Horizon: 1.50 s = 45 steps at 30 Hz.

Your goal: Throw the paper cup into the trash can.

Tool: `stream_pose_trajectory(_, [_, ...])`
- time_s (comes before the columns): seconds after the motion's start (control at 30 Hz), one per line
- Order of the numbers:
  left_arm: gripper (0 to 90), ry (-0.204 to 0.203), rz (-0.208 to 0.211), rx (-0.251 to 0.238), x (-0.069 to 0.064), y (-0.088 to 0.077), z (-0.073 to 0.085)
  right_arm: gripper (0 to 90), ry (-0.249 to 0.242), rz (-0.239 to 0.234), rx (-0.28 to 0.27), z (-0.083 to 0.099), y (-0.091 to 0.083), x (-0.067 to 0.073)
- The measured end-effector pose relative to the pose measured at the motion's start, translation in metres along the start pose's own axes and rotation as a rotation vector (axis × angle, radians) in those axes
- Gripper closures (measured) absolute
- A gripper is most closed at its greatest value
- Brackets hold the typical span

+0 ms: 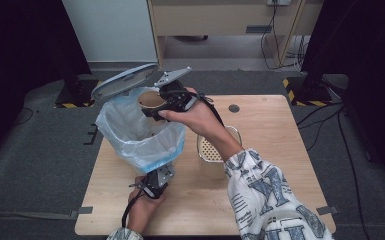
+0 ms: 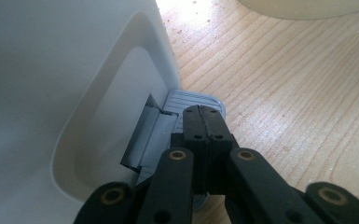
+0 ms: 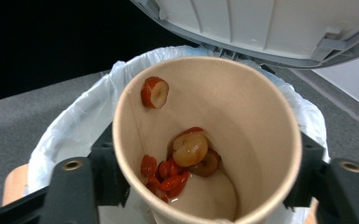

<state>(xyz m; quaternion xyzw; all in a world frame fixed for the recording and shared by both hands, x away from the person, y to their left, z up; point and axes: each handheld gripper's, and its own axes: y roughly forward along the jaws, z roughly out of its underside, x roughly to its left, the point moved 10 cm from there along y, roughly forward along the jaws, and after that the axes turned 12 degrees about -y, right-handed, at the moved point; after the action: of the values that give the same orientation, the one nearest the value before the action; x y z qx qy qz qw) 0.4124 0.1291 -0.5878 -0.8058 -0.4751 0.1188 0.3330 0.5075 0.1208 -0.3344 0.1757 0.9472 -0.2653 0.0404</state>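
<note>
Left gripper [image 2: 204, 122] at 6 o'clock of the white pedal bin [image 1: 145, 145], jaws pressed fully together with nothing between them, tips resting down on the ribbed grey foot pedal [image 2: 200, 100] at the bin's base. Grey bin lid [image 1: 122, 80] raised, tilted up at 11 o'clock over the rim. Translucent blue-white plastic liner bag [image 1: 130, 127] folded over the bin's mouth.

Right gripper [image 1: 155, 106] at 12 o'clock above the open bin, clamped on a tan paper cup [image 3: 205, 135], one black jaw against each side of its wall. Cup tipped toward the bin's opening, mouth over the liner. Inside the cup, red and brown fruit pieces [image 3: 186, 158] in a little pale liquid, one red slice [image 3: 155, 92] stuck high on the inner wall.

Cream perforated container [image 1: 211, 155] standing on the light wooden table [image 1: 270, 150] at 3 o'clock of the bin, just beside the patterned sleeve [image 1: 265, 195].
</note>
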Motion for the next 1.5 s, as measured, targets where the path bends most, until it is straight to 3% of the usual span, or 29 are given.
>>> stream_pose_trajectory(0.1, [89.1, -0.001, 0.0, -0.001, 0.0, 0.0, 0.0, 15.6, 0.015, -0.001, -0.008, -0.001, 0.003, 0.002])
stream_pose_trajectory(0.23, [89.0, 0.0, 0.0, -0.001, 0.0, 0.0, 0.0, 11.2, 0.017, 0.016, -0.028, -0.001, 0.0, 0.001])
stream_pose_trajectory(0.6, [89.0, -0.003, 0.003, -0.001, 0.0, 0.0, 0.0, 9.6, 0.04, 0.048, -0.016, 0.014, -0.014, -0.01])
stream_pose_trajectory(1.5, [89.0, -0.009, 0.007, -0.004, 0.0, 0.0, 0.0, 8.0, 0.1, 0.129, -0.068, 0.047, -0.063, -0.041])
